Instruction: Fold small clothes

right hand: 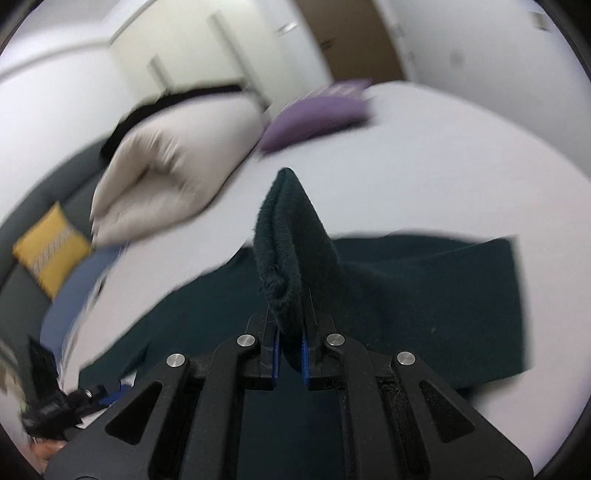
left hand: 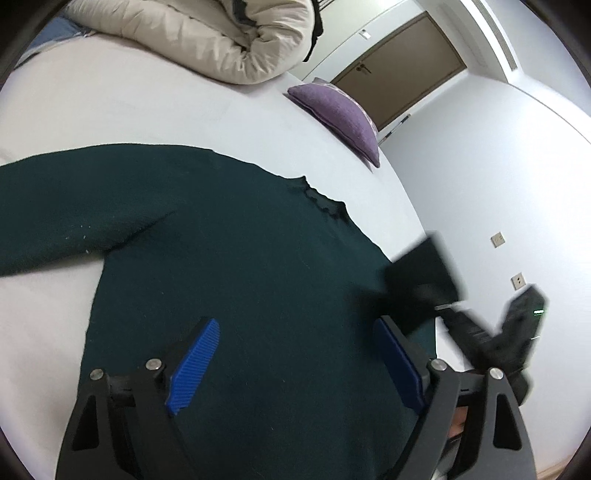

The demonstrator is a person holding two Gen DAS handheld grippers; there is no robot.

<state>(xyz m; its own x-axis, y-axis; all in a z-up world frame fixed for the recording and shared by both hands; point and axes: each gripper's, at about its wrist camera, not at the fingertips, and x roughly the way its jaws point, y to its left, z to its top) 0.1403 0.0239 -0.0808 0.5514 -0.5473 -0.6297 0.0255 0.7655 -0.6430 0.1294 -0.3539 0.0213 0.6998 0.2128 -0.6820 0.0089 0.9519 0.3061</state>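
Note:
A dark green sweater [left hand: 229, 266] lies flat on the white bed [left hand: 147, 110], one sleeve stretched to the left. My left gripper [left hand: 295, 326] hovers over its lower body, its blue pads [left hand: 194, 365] wide apart and open with nothing pinched between them. In the right wrist view, my right gripper [right hand: 291, 334] is shut on a raised, doubled edge of the sweater [right hand: 291, 236], which stands up in a peak above the rest. The right gripper [left hand: 424, 284] shows blurred at the sweater's right edge. The left gripper [right hand: 55, 402] appears at lower left.
A rolled cream duvet [left hand: 207, 33] and a purple pillow [left hand: 340, 114] lie at the far side of the bed. A yellow cushion [right hand: 51, 247] rests on a dark sofa, with a blue garment [right hand: 81, 291] beside the sweater. A brown door [left hand: 399, 70] is behind.

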